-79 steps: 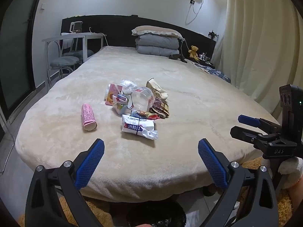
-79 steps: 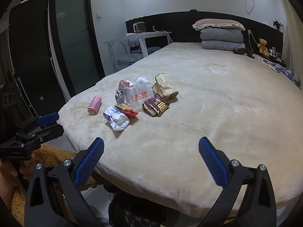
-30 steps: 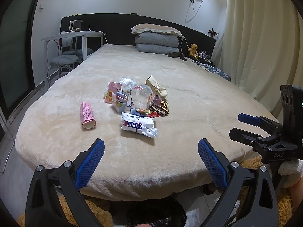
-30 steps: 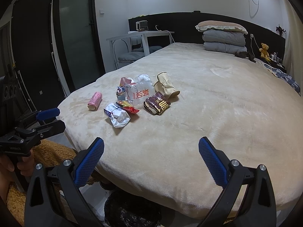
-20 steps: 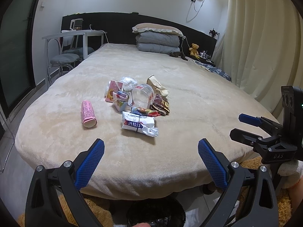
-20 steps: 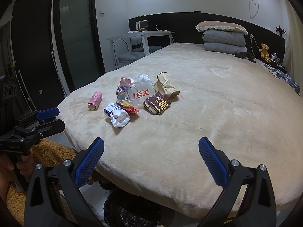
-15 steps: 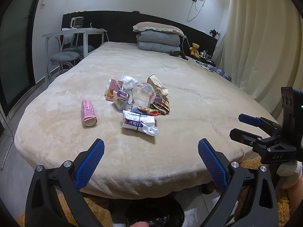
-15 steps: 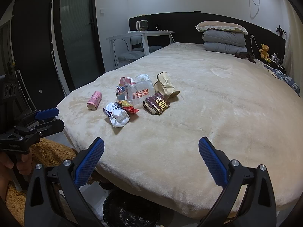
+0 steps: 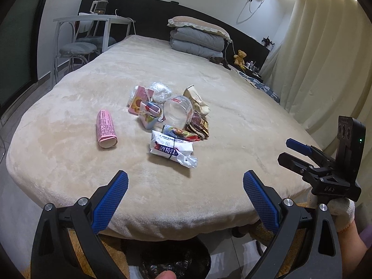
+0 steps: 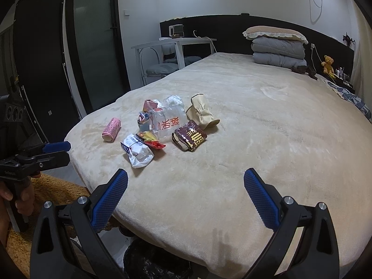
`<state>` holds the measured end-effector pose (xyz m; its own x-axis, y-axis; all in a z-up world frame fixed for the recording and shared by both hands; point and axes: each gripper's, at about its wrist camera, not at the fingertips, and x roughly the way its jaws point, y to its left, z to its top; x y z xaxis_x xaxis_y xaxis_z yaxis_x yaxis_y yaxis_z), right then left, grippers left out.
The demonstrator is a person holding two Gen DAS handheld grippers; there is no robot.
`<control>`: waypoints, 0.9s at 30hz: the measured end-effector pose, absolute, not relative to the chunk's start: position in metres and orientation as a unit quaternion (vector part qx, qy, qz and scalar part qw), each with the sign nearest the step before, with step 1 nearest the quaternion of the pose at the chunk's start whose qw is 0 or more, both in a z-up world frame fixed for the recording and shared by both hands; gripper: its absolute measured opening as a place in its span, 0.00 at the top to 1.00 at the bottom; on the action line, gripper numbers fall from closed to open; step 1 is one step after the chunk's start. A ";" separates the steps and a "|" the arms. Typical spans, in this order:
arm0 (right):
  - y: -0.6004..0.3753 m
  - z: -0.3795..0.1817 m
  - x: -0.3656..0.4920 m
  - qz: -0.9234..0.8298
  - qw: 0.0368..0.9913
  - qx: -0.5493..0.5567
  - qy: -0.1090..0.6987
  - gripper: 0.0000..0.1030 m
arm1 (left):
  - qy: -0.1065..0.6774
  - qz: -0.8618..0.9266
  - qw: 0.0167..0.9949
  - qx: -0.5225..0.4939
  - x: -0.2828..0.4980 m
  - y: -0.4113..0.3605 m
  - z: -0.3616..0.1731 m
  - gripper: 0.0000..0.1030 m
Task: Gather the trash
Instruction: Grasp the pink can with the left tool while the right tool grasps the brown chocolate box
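Trash lay clustered on a beige plush bed (image 9: 209, 74): a pink paper roll (image 9: 106, 129) apart to the left, a white crumpled wrapper (image 9: 172, 149) nearest, a clear plastic bottle (image 9: 177, 114) and a brown snack packet (image 10: 189, 138) (gold lettering). Both the left hand-held gripper (image 9: 185, 189) and the right hand-held gripper (image 10: 185, 189) hovered at the bed's near edge, jaws wide apart and empty. A black-lined bin (image 9: 176, 259) sat below.

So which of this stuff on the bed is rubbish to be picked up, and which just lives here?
To collect: pink tube, white packet, clear bottle, brown wrapper, beige pouch, pink carton; the bin below takes them.

Just there: pillow, folded blankets, teddy bear, desk, chair, curtain.
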<state>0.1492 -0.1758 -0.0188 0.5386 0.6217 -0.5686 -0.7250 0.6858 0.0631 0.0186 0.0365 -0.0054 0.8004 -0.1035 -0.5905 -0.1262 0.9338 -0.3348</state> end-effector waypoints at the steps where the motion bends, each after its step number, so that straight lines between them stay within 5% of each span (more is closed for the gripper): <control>1: -0.174 -0.018 0.154 0.387 0.872 -0.093 0.285 0.04 | 0.318 0.008 0.929 -0.187 0.021 0.039 -0.005 0.07; 27: -0.065 -0.071 0.269 0.470 0.790 -0.193 0.343 0.07 | 0.439 0.086 0.862 -0.240 0.130 0.154 -0.045 0.13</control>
